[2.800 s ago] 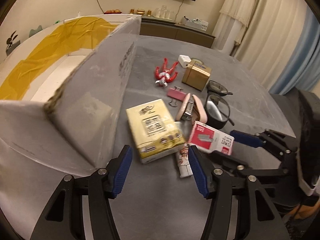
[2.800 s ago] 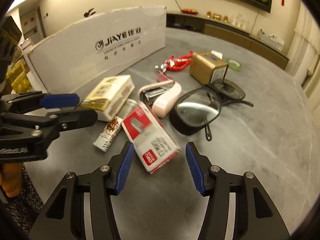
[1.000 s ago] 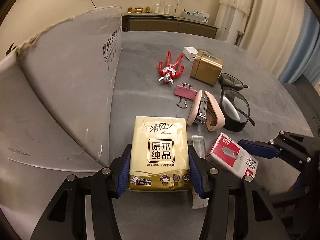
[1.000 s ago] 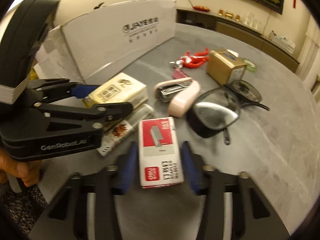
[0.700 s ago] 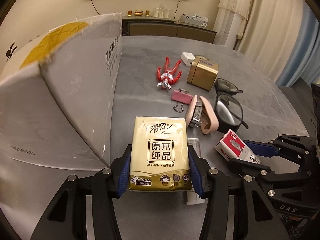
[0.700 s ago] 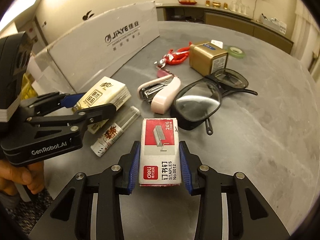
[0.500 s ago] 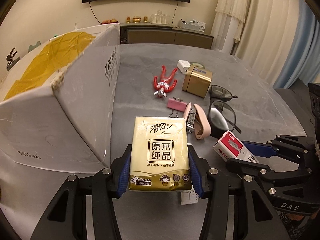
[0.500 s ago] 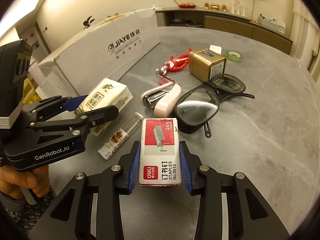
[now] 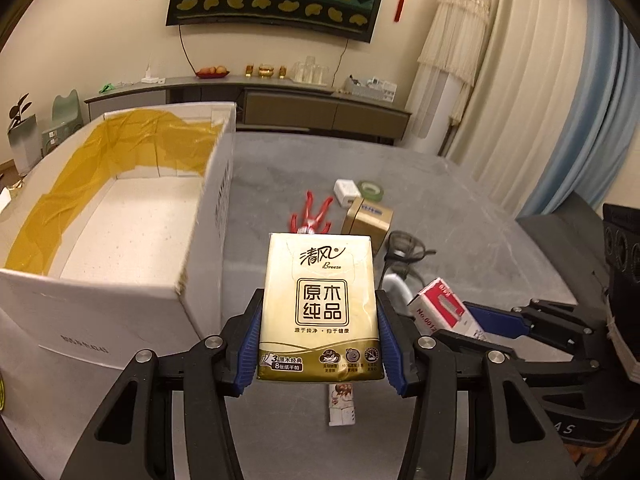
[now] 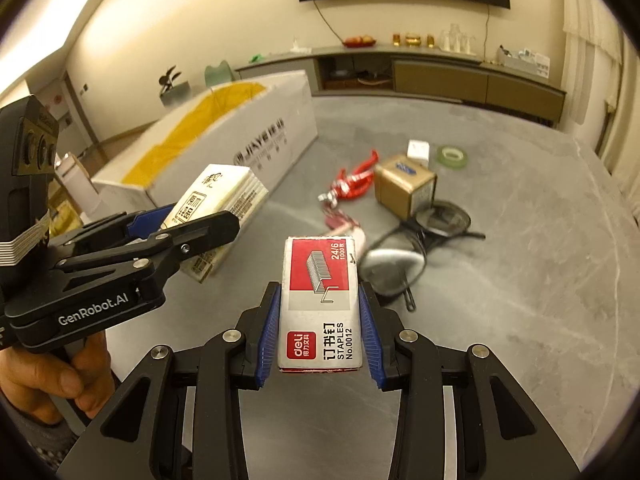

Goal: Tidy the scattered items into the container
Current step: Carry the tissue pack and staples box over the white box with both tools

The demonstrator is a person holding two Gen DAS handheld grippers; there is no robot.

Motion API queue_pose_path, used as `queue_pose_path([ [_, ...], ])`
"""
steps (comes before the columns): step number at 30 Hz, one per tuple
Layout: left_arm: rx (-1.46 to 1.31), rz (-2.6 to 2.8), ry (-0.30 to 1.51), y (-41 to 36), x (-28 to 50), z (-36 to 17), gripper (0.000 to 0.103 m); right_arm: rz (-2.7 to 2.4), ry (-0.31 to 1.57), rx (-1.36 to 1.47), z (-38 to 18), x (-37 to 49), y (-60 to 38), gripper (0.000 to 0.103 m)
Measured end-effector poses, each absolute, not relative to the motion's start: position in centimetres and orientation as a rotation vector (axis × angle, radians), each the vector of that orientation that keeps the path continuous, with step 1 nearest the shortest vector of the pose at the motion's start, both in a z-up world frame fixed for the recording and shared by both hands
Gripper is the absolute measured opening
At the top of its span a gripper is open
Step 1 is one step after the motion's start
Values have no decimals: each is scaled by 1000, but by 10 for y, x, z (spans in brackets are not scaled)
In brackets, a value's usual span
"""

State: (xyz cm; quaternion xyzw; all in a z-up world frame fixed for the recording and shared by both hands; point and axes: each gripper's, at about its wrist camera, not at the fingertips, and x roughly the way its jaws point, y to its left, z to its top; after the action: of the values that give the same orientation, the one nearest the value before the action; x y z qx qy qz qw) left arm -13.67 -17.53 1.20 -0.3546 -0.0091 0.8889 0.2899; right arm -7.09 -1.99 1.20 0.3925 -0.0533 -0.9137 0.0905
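Note:
My left gripper (image 9: 320, 354) is shut on a gold tissue pack (image 9: 319, 304), held above the grey table beside the open white cardboard box (image 9: 120, 216) on the left. My right gripper (image 10: 320, 334) is shut on a red and grey staples box (image 10: 320, 300), also lifted off the table. The staples box (image 9: 444, 312) shows at the right of the left wrist view, and the tissue pack (image 10: 218, 210) at the left of the right wrist view. On the table lie a red toy figure (image 10: 354, 178), a gold box (image 10: 404, 190), black glasses (image 10: 432, 226), a pink stapler (image 10: 344, 236) and a small tube (image 9: 342, 404).
A white adapter (image 10: 418, 150) and a green tape roll (image 10: 452, 156) lie past the gold box. The cardboard box has yellow tape along its inner walls (image 9: 72, 184). A person's hand (image 10: 52, 376) holds the left gripper. A sideboard (image 9: 320, 110) stands beyond the table.
Both grippers closed on their items and lifted them off the table. Over the last second the views have risen, so the inside of the cardboard box shows from the left wrist.

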Motion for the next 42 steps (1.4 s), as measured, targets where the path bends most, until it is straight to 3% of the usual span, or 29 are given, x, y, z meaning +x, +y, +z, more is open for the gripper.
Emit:
queue_pose_path([
  [12,-872,2450,-147,-223,-143,49,52,-2734,-126,1101,48,-76,-62,40],
  [15,-864,2403,-246,-237,-145,57,52,-2736,-105,1076,60,-76,-73,40],
  [20,-803,2466,-227,-250,-144,70,52,-2743,-85,1016,81,-77,-90,40],
  [42,-862,2582,-365,-328,-204,66,52,-2648,-10,986,107,-136,-168,40],
])
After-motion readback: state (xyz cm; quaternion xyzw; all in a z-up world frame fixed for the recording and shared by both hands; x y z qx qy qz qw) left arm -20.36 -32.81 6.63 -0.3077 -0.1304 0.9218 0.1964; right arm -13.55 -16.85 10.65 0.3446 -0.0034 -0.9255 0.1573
